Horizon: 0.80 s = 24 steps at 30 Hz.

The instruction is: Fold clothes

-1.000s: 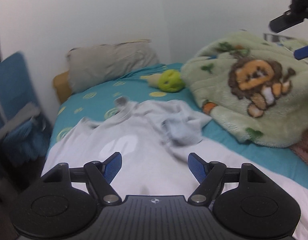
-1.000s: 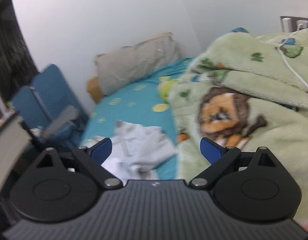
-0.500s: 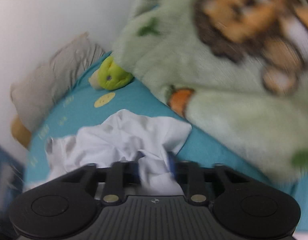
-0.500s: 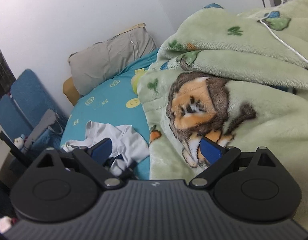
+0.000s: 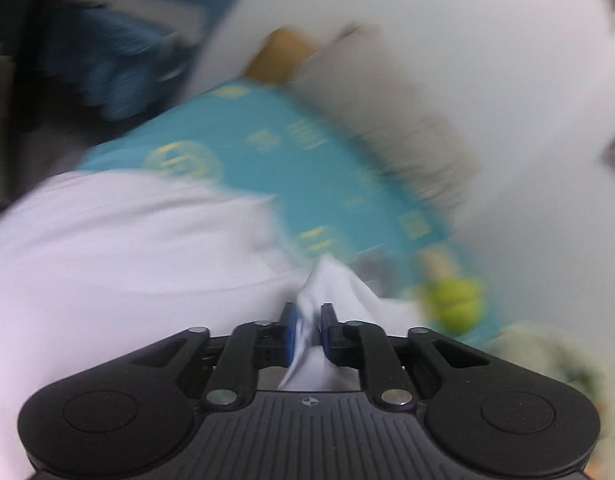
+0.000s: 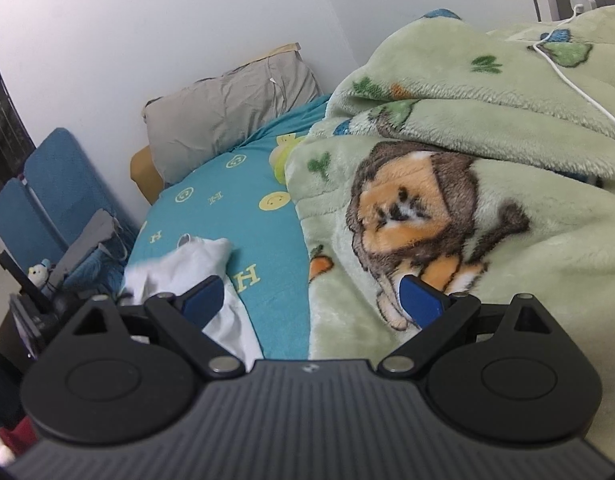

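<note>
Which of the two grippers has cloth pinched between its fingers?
The left gripper: its blue pads are closed on a fold of the white garment. The right gripper stands wide open with nothing between its fingers.

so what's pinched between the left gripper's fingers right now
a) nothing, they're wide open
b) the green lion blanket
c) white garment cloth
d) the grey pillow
c: in the left wrist view the left gripper has its blue fingers nearly together with a fold of the white garment clamped between them.
</note>
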Available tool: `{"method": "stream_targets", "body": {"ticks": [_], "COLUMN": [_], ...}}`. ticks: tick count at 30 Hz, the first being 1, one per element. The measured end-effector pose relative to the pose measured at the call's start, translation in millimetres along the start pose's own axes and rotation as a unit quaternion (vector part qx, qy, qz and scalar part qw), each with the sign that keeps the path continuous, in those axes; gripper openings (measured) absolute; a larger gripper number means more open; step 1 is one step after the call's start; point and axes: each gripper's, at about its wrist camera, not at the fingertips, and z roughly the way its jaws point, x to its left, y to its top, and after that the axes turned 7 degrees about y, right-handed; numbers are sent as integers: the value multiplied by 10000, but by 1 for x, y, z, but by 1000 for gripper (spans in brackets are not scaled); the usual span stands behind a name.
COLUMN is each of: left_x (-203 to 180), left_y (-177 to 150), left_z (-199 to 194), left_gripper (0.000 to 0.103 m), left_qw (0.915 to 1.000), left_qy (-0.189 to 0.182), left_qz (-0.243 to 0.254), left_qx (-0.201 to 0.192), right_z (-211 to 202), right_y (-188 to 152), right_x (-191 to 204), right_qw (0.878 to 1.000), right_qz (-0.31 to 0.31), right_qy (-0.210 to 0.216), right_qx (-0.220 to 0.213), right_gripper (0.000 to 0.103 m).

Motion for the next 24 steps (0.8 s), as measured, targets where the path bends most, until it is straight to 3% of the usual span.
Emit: {"method": "stream_targets", "body": {"ticks": [1, 2, 4, 11, 15, 18, 21, 24], "left_x": [10, 20, 30, 5, -25, -39, -57, -70], "left_y": [0, -1, -4, -35, -52, -46, -41, -44], "left_z": [1, -2, -10, -47, -45, -25, 0, 23], "left_gripper": [22, 40, 54, 74, 74, 74, 73, 58], "left_qw": [9999, 9998, 9999, 9965, 9870, 9794, 9665, 9507], "left_qy": [115, 151, 41, -445, 68, 258, 495, 527], "left_qz": [18, -12, -87, 681, 1606, 1993, 2510, 3053], "left_qx": [80, 109, 73, 186, -70, -178, -187, -103], "right_z": [1, 3, 5, 8, 10, 8, 9, 13], "right_y": [-1, -1, -3, -7, -9, -11, -11, -11], "right_x": [1, 2, 5, 14, 16, 19, 19, 17], "right_qw": [10000, 10000, 10000, 9997, 9995, 9993, 9993, 9993], "right_qz": [-15, -29, -70, -189, -181, -240, -262, -221], "right_qy": [-2, -4, 7, 87, 126, 161, 163, 152], "right_qx": [17, 34, 63, 149, 222, 231, 228, 262], "right_gripper": [96, 96, 96, 96, 96, 96, 96, 96]}}
